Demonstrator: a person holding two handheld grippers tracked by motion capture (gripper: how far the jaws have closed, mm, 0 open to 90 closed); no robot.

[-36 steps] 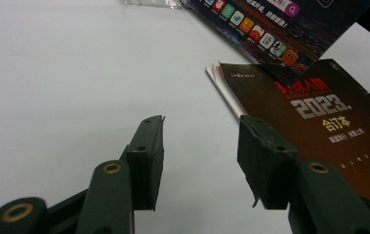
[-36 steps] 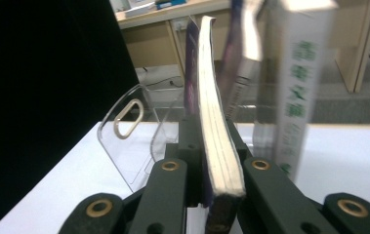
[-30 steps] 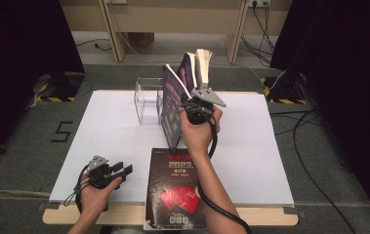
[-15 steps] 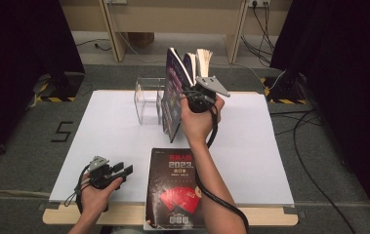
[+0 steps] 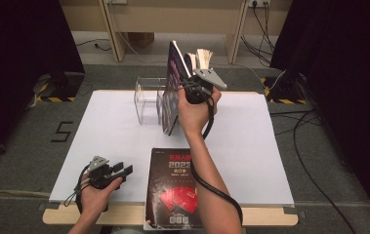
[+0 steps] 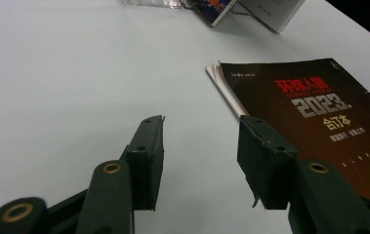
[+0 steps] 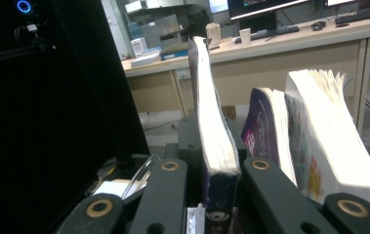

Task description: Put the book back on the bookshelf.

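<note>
Right gripper (image 5: 192,87) raised at twelve o'clock of the table, jaws clamped on the lower edge of a thin upright book (image 7: 211,126), page edges facing the camera in the right gripper view; long axis of that book standing near vertical, tilted a little; clear acrylic stand (image 5: 148,100) just beside it at nine o'clock, apparently the slot being aimed for, so right hand plainly the nearer one; two more books (image 7: 314,141) leaning upright at three o'clock of the held one, touching each other; whether any of them sits inside the stand, cannot tell. Left gripper (image 5: 116,171) resting low at seven o'clock, jaws spread wide, holding nothing; black 2023 volume (image 6: 319,117) lying flat at its two o'clock, spine running away from the jaws, near but untouched; white table (image 5: 270,146) under it all.
</note>
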